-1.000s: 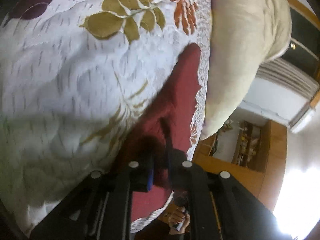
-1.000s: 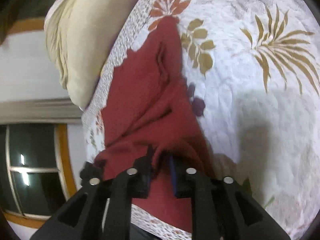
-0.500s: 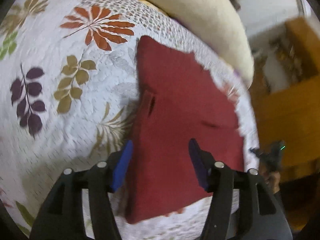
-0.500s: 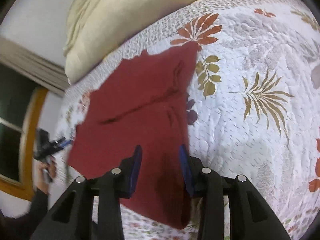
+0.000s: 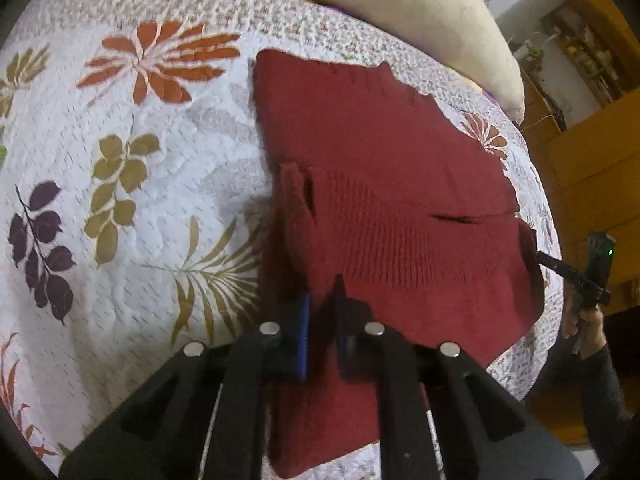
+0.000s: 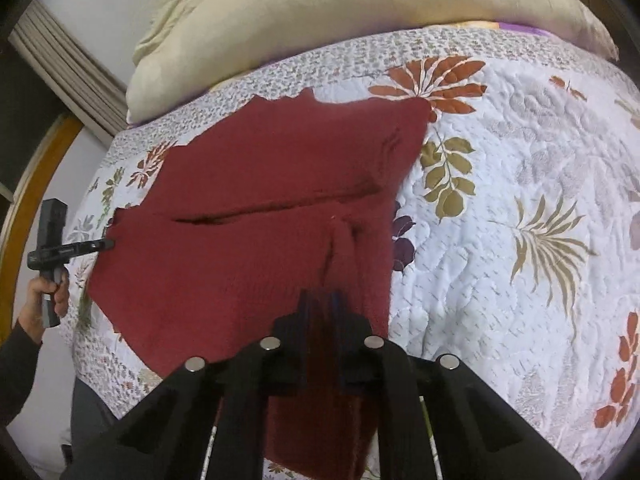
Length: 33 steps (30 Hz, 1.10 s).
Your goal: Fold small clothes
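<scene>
red knit garment (image 5: 384, 184) pinched between both grippers' fingers (image 5: 303, 332).

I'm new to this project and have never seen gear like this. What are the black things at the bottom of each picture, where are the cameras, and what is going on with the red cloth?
There is no robot here. A person holds a hand-grip tool in each hand, each ending in two-finger tongs with a wide-angle camera that looks forward along the fingers. One picture is from the left tool, the other from the right.

The black frames at the bottom are the tools themselves. The left tongs and right tongs are both closed on a near edge of the red knit garment, which lies spread on a white quilt printed with leaves. A cream pillow lies at the far end of the quilt.

Each camera also catches the other tool at the side, held in a hand at the bed's edge.
</scene>
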Each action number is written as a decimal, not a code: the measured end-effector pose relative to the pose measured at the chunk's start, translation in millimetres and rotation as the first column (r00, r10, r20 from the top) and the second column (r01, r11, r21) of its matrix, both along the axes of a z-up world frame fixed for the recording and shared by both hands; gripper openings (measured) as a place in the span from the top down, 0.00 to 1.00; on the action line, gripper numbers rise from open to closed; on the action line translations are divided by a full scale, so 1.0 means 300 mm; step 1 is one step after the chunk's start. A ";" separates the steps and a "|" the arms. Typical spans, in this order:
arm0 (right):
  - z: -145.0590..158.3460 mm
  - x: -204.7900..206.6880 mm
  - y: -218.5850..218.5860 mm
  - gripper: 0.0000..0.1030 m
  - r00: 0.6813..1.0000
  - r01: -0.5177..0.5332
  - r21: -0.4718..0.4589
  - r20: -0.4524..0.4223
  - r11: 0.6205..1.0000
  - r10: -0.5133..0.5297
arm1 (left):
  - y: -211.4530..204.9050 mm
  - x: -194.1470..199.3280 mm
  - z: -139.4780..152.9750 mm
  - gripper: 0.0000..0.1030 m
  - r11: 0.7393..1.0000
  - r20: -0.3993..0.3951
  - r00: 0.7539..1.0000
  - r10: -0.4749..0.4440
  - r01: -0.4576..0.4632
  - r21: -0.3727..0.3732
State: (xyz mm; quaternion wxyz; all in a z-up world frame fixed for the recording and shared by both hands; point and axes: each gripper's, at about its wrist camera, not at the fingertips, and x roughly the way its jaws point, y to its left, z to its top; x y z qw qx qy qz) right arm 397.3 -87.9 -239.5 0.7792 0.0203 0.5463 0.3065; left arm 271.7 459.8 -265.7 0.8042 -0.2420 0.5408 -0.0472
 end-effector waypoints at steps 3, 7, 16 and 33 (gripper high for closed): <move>-0.017 0.007 0.008 0.88 1.000 -0.006 0.000 -0.024 1.000 0.006 | -0.013 -0.008 0.009 0.92 1.000 0.031 0.999 -0.009 0.009 0.005; -0.036 0.018 0.045 0.71 1.000 -0.010 -0.040 -0.026 0.999 0.009 | -0.014 -0.001 -0.007 0.92 1.000 0.021 1.000 -0.007 0.007 0.009; 0.007 0.006 0.040 0.92 0.999 -0.006 -0.060 0.033 0.998 0.008 | -0.039 -0.049 0.046 0.95 1.000 0.093 0.996 -0.001 0.003 -0.015; -0.025 0.046 0.017 0.52 0.996 0.076 -0.104 0.051 0.992 -0.071 | -0.015 -0.049 0.005 0.94 0.999 0.077 0.997 0.009 -0.006 -0.044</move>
